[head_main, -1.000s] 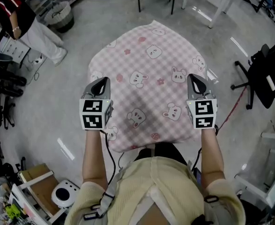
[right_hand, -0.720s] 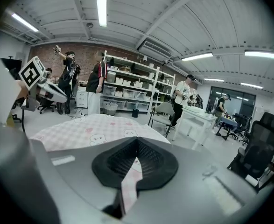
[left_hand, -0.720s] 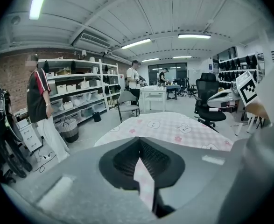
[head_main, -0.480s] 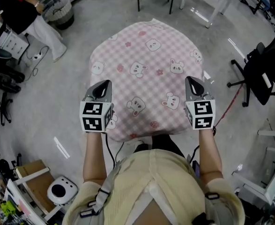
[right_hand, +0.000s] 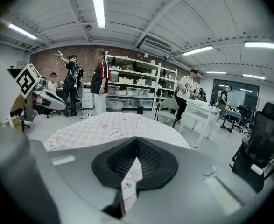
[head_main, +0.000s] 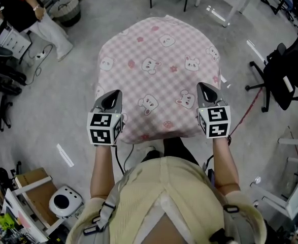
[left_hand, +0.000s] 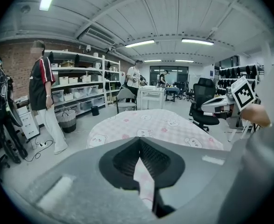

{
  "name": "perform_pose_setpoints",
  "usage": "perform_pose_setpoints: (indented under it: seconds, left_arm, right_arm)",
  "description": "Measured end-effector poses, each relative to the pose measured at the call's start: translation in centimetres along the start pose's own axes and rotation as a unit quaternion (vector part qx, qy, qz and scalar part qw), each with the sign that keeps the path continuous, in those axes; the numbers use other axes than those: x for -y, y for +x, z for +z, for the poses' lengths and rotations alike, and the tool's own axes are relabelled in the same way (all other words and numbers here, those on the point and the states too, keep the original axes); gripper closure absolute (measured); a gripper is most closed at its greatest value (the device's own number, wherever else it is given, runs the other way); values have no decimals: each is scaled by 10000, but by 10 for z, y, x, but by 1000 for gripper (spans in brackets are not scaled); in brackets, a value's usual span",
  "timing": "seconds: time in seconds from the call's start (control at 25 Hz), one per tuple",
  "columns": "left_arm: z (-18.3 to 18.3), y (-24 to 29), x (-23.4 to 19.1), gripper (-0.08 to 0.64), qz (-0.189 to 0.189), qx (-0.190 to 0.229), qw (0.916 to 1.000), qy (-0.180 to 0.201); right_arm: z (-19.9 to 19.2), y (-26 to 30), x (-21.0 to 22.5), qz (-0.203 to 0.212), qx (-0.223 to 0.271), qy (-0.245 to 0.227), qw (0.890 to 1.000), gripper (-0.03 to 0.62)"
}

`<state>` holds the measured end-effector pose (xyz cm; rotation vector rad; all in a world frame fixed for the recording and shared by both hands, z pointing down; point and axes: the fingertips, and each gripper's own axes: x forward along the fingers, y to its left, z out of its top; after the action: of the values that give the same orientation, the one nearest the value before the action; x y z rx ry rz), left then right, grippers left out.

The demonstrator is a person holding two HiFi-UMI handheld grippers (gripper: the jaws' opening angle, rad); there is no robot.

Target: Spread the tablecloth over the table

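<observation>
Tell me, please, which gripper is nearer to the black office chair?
Right. The right gripper holds the tablecloth on the side toward the black office chair; the left gripper holds it at the far side.

Workshop-lab — storage shelves [right_hand: 127, 90]; office chair [head_main: 286, 70]; brick wall [right_hand: 45, 62]

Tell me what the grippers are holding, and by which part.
Both are shut on the pink checked tablecloth: the left gripper pinches its near edge at the left corner, the right gripper at the right corner.
</observation>
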<state>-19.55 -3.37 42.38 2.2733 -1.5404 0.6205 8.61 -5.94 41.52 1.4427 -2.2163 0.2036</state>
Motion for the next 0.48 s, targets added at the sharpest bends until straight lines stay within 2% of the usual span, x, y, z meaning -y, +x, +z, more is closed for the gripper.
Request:
perform_pose_setpoints:
  seconds: [0.16,0.32,0.48]
  left_arm:
    - [-9,-13,-5,554,78,60,9999,-71]
    - [-13,-26,-7,554,-19,128,9995,-275]
    - [-22,-30,-5,554,-43,30,9998,-216]
  right_arm:
    - [-6,-4,-13,55,-37,26,10000,589]
    - [-5,-11,-23,68,-44,48,10000,589]
    - [-9,-17,-27,65,-65,134,9999,589]
